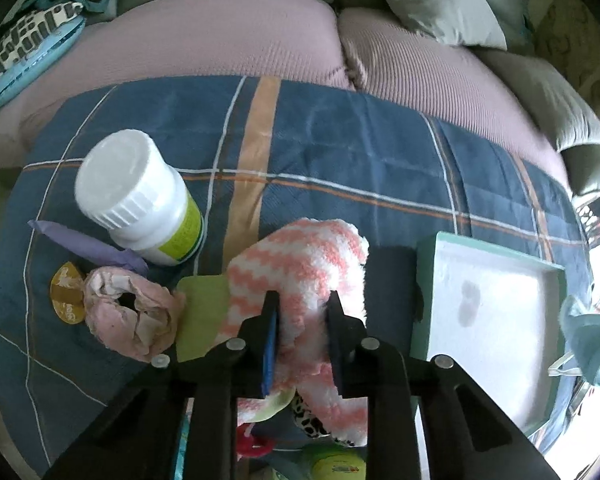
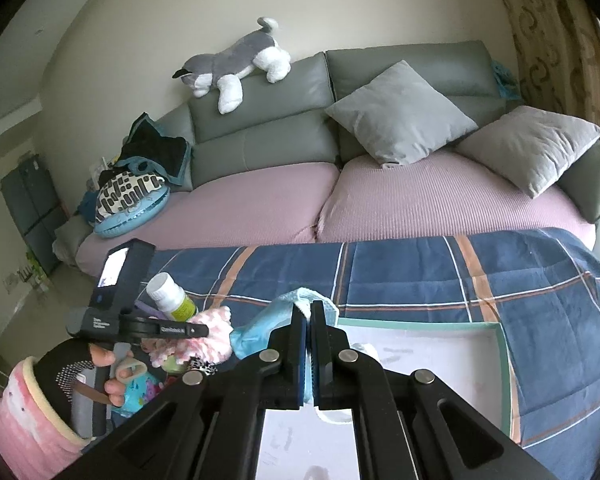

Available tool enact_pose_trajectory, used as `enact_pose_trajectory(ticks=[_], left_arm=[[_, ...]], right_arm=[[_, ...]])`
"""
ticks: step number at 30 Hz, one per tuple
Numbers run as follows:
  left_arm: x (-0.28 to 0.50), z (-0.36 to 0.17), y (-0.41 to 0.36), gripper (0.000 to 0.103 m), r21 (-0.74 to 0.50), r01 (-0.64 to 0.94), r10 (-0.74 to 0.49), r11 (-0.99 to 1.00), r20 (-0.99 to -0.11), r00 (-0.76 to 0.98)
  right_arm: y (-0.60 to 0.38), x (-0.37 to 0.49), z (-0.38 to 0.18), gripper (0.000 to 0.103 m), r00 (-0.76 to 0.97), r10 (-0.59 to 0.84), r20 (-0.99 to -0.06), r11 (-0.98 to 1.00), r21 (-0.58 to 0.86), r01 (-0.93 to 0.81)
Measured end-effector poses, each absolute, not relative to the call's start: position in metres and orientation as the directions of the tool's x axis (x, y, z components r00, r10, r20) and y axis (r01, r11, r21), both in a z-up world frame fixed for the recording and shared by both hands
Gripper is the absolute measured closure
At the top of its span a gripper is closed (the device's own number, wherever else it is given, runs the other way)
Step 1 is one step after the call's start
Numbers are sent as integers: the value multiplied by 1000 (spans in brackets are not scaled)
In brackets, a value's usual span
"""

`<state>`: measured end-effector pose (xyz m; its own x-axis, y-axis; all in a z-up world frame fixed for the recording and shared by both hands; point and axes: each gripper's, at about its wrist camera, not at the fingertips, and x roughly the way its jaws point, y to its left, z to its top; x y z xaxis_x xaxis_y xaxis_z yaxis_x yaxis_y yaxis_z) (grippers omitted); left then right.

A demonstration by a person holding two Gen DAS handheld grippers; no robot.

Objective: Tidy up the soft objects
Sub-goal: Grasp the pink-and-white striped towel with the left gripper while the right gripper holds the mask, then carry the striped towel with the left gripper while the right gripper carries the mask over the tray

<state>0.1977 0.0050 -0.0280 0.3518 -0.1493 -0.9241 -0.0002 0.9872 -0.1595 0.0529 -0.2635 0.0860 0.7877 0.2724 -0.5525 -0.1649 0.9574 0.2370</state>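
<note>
Pink-and-white fuzzy sock is lying on the blue plaid blanket, and the left gripper is pinching it, pads pressing into the fluff. Just left of it a white bottle is lying tilted near a crumpled pink cloth. Over on the other side, the right gripper is clamping a light blue cloth above the white tray, jaws pressed together on the fabric.

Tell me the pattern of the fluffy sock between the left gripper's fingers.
Pink and white zigzag stripes, best in the left wrist view.
</note>
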Motion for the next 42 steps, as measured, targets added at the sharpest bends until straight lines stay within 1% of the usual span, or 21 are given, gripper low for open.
enact_pose_trajectory(ticks=[12,17,21,24,28,31,36,42], left_arm=[[196,6,19,84,-230,-72,-175,970,-877,447],[187,44,17,84,-245,-64,-175,967,-830,529],[176,85,3,84,-244,-12,-187,970,-773,606],[164,114,-19,84,-237,58,-216,970,-726,653],[157,133,-52,84,-229,144,-265,963,-691,673],[154,138,-80,84,-226,210,-308,951,-681,664],[150,128,-126,84,-245,290,-377,925,-692,616],[139,114,-159,84,-258,335,-413,906,-710,571]], right_arm=[[-279,51,85,101,796,285,-533,948,277,-154],[-288,47,91,101,816,275,-509,948,285,-141],[-298,39,102,101,842,251,-477,951,282,-124],[-309,33,109,101,862,214,-459,958,273,-92],[-329,24,117,101,884,157,-440,963,267,-38],[-346,18,121,101,895,94,-435,967,253,21],[-377,8,122,101,899,7,-437,962,247,113],[-410,-2,121,101,888,-77,-454,945,250,210]])
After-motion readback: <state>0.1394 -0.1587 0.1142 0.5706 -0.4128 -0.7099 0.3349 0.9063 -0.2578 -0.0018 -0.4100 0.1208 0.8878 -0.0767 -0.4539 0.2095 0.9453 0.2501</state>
